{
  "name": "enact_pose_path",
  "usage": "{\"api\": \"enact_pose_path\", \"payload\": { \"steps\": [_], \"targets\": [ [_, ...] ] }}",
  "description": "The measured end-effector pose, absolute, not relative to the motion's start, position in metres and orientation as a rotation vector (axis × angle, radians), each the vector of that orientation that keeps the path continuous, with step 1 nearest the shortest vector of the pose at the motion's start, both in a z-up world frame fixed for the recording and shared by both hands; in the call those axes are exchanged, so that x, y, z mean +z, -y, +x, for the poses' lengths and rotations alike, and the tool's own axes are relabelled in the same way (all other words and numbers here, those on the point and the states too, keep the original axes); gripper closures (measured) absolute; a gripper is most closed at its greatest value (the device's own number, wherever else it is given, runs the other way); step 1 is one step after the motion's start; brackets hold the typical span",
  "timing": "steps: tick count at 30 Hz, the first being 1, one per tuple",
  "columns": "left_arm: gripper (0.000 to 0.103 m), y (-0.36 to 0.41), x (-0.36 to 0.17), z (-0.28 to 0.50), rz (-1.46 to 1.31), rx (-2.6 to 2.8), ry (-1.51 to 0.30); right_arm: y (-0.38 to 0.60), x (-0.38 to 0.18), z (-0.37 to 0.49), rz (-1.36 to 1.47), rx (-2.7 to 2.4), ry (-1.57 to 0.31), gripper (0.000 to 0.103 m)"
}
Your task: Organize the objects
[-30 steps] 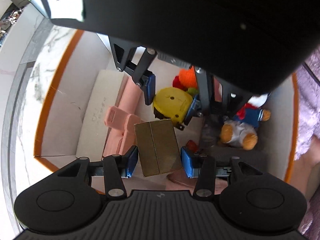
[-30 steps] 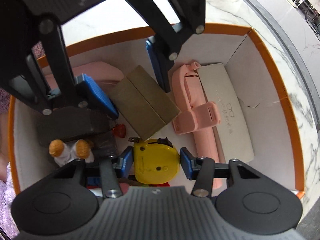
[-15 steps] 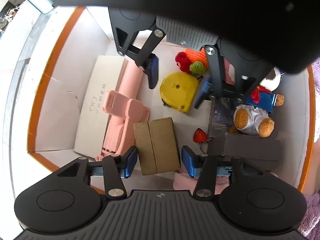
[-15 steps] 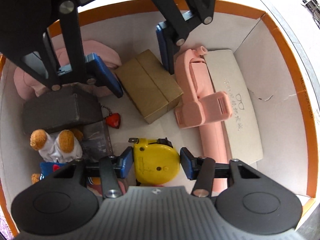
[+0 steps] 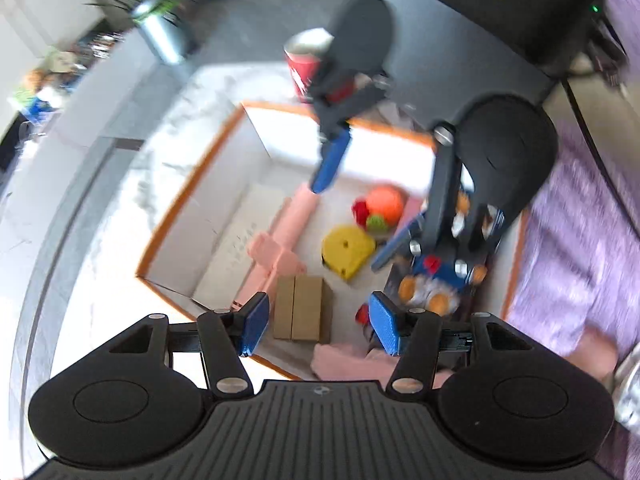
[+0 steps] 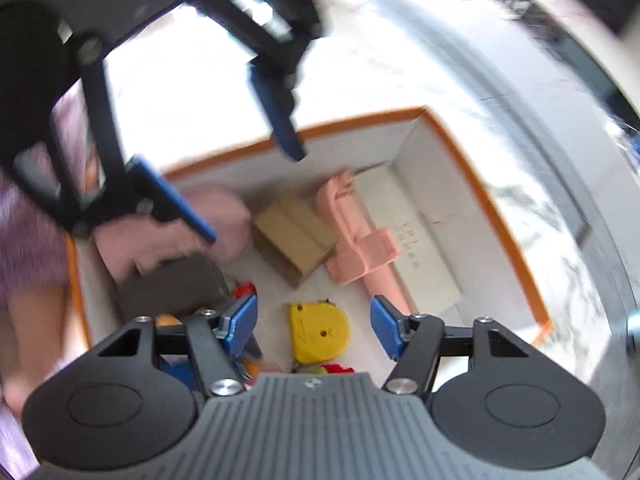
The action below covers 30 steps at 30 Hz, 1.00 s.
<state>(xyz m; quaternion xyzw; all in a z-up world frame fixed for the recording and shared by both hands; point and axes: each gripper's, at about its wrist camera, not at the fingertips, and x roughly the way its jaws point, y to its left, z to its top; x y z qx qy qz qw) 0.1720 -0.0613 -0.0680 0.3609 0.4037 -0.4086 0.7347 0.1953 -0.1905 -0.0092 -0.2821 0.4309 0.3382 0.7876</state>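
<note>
Both the left gripper [image 5: 320,324] and right gripper [image 6: 314,326] hover empty, jaws opening, above the crowded orange-rimmed box [image 5: 188,188]; a red cup [image 5: 304,64] stands beyond it.

A red cup [image 5: 306,65], a blurred potted plant [image 5: 160,36], purple fabric [image 5: 576,248], perhaps bedding
</note>
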Motion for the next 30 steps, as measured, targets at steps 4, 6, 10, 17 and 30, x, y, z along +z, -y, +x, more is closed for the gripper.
{"api": "enact_pose_path", "payload": {
  "steps": [4, 6, 10, 17, 30],
  "targets": [
    [0.038, 0.044, -0.040, 0.157, 0.622, -0.796, -0.802, 0.189, 0.022, 0.167, -0.429, 0.609, -0.829, 0.032],
    [0.038, 0.039, -0.021, 0.146, 0.522, -0.739, -0.762, 0.192, 0.032, 0.140, -0.355, 0.571, -0.758, 0.027],
    [0.038, 0.057, 0.007, 0.147, 0.351, -0.628, -0.660, 0.188, 0.045, 0.111, -0.219, 0.491, -0.666, 0.026],
    [0.034, 0.023, 0.039, 0.087, 0.129, -0.436, -0.475, 0.196, 0.065, 0.046, -0.007, 0.322, -0.528, 0.024],
    [0.015, 0.026, 0.007, 0.044, -0.025, -0.186, -0.440, 0.213, 0.025, -0.014, 0.223, 0.047, -0.422, 0.010]
  ]
}}
